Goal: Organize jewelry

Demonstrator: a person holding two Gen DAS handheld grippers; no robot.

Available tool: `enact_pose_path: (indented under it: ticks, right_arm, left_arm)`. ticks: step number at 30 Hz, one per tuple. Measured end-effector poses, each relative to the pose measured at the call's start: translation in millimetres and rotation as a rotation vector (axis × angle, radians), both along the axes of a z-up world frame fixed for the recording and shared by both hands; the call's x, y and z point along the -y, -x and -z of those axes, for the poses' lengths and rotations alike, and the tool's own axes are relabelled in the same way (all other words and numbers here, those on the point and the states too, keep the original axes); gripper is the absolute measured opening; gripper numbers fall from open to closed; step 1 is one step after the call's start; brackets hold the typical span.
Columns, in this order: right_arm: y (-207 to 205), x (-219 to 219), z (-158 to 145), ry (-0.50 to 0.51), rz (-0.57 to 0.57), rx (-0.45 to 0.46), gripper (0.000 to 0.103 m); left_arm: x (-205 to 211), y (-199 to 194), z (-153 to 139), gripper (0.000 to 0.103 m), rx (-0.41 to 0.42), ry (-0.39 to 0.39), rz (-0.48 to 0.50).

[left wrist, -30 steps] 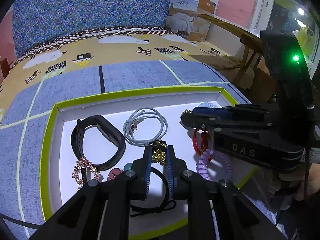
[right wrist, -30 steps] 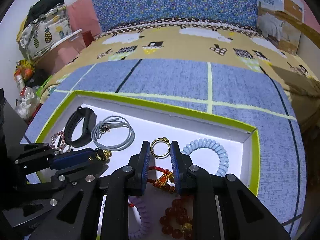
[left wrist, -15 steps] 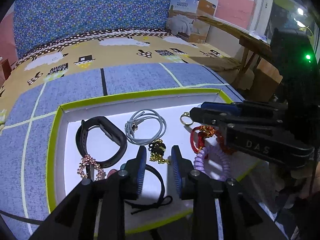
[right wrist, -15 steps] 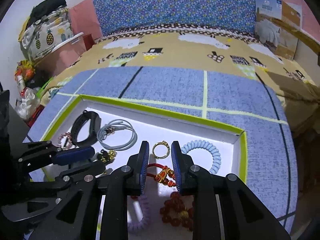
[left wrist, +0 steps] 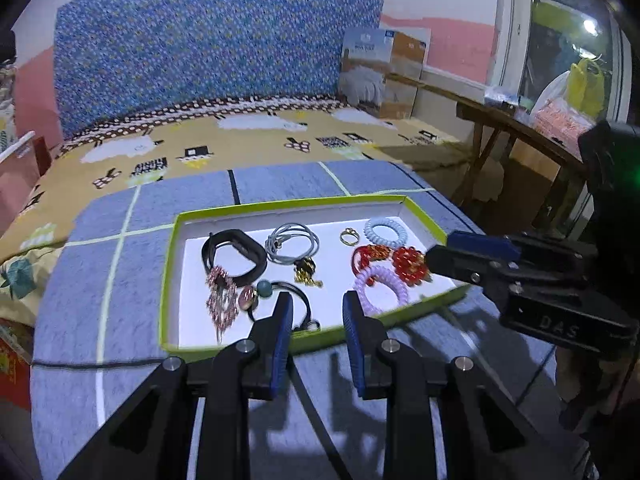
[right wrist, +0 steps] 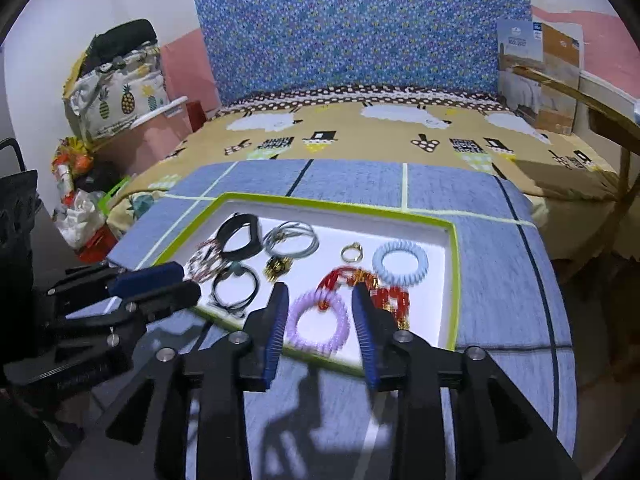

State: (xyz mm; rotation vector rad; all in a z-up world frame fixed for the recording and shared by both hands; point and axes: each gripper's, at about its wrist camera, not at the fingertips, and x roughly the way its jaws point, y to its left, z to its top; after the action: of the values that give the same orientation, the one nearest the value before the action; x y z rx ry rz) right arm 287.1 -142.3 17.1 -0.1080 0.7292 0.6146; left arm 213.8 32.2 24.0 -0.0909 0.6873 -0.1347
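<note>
Jewelry is lying inside the green-rimmed tray [left wrist: 168, 264], which is sitting on the blue mat [left wrist: 132, 216] on the bed. You are holding your left hand-held gripper [left wrist: 316, 316] over the tray's near edge; its jaws are standing apart with nothing between them. Your right hand-held gripper [right wrist: 320, 308] is hanging over the near right part of the tray; its jaws have just been opening and are now standing wide, gripping nothing, with the lilac coil [right wrist: 318, 322] lying on the tray floor below the gap.

Along the tray's far edge, from left to right, the black band [left wrist: 234, 256], the grey cord loop [left wrist: 292, 240], the gold ring [left wrist: 347, 236] and the pale blue coil [left wrist: 386, 232] are resting. Toward the near left corner the pink beaded piece [left wrist: 222, 300] is touching the black band, and the black hair tie [left wrist: 296, 300] with its two round stones is lying beside it. Near the middle the gold chain clump [left wrist: 306, 272] is sitting just below the cord loop. On the right the red bracelet [left wrist: 366, 258] and the red bead cluster [left wrist: 408, 264] are lying between the two coils.
</note>
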Motion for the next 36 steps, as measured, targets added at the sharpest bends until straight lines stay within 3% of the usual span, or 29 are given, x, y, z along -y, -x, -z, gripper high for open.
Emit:
enact_pose_path:
  ticks: [20,36]
  right_arm:
    - [147.3,28.9,-3.7,-0.005,0.006,0.134,0.035]
    - [184.3,51.1,2.3,-0.006,0.080,0.168,0.042]
  left_arm:
    - [11.0,121.5,-4.5,0.029,0.093,-0.054,-0.092]
    - [10.5,163.9,1.7,0.029,0.124,-0.072,-0.146]
